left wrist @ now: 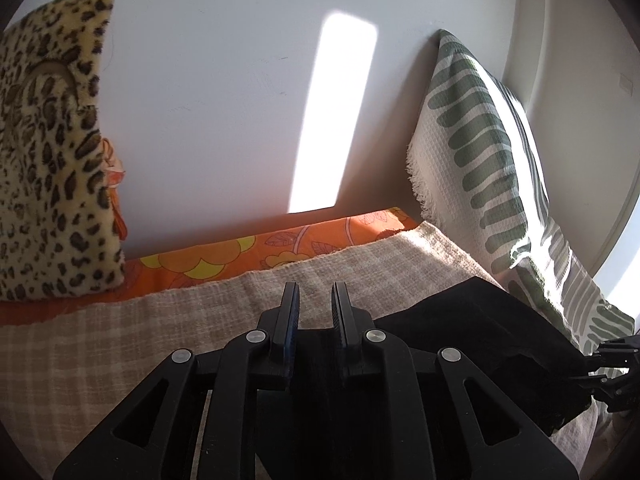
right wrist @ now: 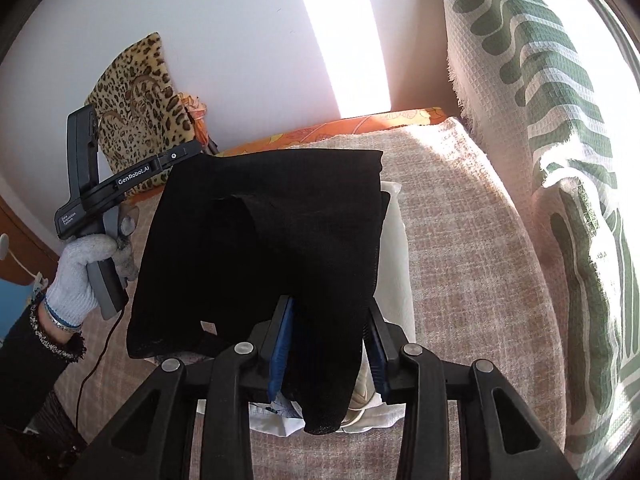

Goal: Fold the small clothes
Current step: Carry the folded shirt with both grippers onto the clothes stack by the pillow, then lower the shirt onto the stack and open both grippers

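Note:
A small black garment (right wrist: 260, 240) hangs in the air between my two grippers, above the beige checked bed cover (right wrist: 460, 240). My right gripper (right wrist: 330, 312) has its blue-padded jaws apart, with a fold of the black cloth draped between them. My left gripper (left wrist: 314, 296) has its jaws narrowly apart on the garment's other edge (left wrist: 480, 340); the cloth runs down between its fingers. In the right wrist view the left gripper (right wrist: 120, 184) is held by a gloved hand at the garment's far left corner. White folded clothes (right wrist: 394, 264) lie under the black garment.
A leopard-print cushion (left wrist: 48, 152) leans on the white wall at left. A green-and-white patterned pillow (left wrist: 480, 152) stands at right. An orange floral sheet (left wrist: 248, 248) shows along the wall. A cable (right wrist: 92, 376) trails from the left gripper.

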A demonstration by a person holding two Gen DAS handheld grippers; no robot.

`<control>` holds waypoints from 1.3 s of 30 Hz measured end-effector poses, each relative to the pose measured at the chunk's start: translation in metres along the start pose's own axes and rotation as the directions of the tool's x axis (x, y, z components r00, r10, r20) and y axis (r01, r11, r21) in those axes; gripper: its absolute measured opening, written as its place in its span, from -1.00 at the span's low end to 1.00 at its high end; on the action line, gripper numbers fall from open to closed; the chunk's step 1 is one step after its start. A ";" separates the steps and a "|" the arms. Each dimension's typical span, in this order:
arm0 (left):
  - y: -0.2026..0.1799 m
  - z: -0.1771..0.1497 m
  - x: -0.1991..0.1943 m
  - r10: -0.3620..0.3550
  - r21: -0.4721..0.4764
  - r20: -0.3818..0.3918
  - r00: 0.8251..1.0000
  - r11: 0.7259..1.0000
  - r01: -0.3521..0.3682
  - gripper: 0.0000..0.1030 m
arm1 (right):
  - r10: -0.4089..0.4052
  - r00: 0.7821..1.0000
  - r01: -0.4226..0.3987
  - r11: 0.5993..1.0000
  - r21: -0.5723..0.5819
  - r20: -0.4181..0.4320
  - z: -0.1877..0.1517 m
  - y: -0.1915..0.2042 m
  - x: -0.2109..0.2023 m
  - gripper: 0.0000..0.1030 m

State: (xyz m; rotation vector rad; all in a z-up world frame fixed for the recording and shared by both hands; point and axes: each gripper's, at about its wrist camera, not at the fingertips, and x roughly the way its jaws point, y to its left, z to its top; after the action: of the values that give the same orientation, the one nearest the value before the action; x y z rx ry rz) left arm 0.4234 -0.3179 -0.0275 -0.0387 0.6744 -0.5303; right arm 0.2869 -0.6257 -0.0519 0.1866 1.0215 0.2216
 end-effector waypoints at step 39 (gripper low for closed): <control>-0.070 -0.089 -0.058 -0.115 0.202 -0.144 0.983 0.969 0.143 -0.29 | -0.265 0.954 0.255 0.963 0.089 0.141 0.046 0.027 0.052 -0.21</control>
State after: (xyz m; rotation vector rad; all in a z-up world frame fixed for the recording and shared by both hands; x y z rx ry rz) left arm 0.2997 -0.3388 -0.0489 0.1545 0.7436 -0.7330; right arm 0.3496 -0.5885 -0.0644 0.1282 0.8921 -0.0679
